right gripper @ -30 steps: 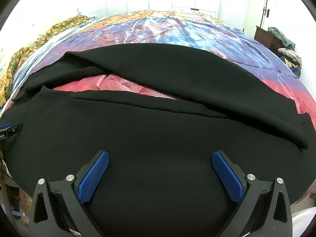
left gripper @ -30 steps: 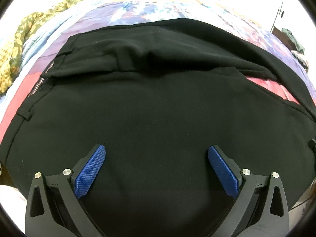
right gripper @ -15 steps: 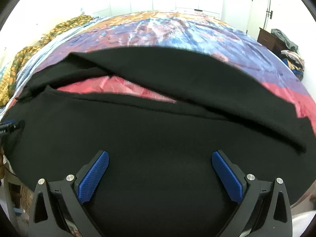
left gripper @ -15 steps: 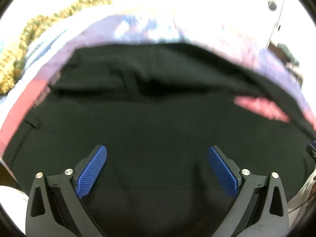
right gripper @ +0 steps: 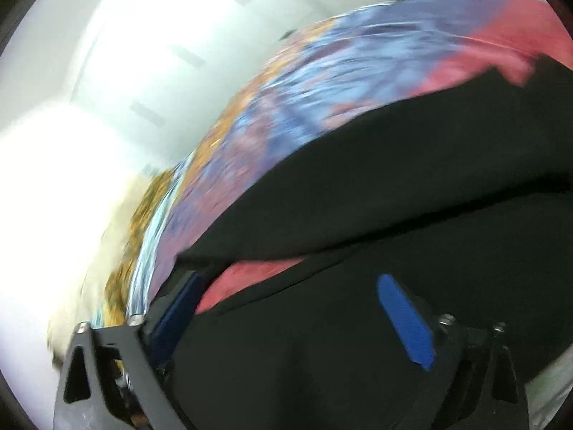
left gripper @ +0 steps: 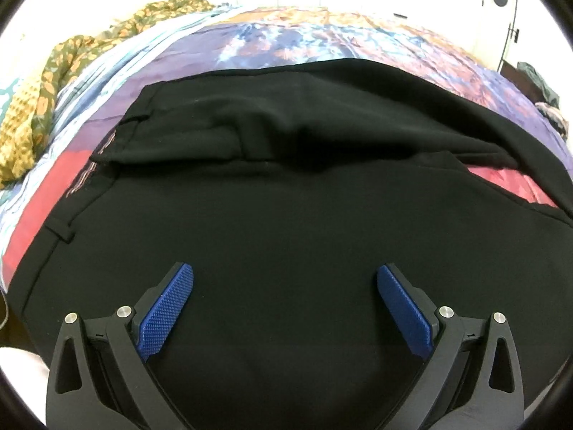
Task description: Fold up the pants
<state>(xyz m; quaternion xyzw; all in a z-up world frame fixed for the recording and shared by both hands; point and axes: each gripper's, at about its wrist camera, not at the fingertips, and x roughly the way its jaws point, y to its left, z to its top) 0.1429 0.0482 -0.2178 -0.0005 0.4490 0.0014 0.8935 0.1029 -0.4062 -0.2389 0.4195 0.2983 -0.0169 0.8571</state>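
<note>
Black pants (left gripper: 286, 208) lie spread on a bed, waistband with belt loops at the left, the two legs running right with a gap of bedspread between them. My left gripper (left gripper: 284, 308) is open and empty, hovering over the seat of the pants. In the right wrist view the picture is blurred and tilted; my right gripper (right gripper: 286, 308) is open and empty over the pants (right gripper: 412, 251), near the gap between the legs.
The bed has a bedspread in purple, blue and red (left gripper: 322, 39), also seen in the right wrist view (right gripper: 358, 71). A yellow-green floral cloth (left gripper: 46, 82) lies at the far left. White cupboards and a door stand behind. A clothes pile (left gripper: 544, 86) sits at the right.
The right gripper has swung and rolled sharply, so its view is now tilted and blurred. The left gripper has drawn back slightly and steadied. Both stay open.
</note>
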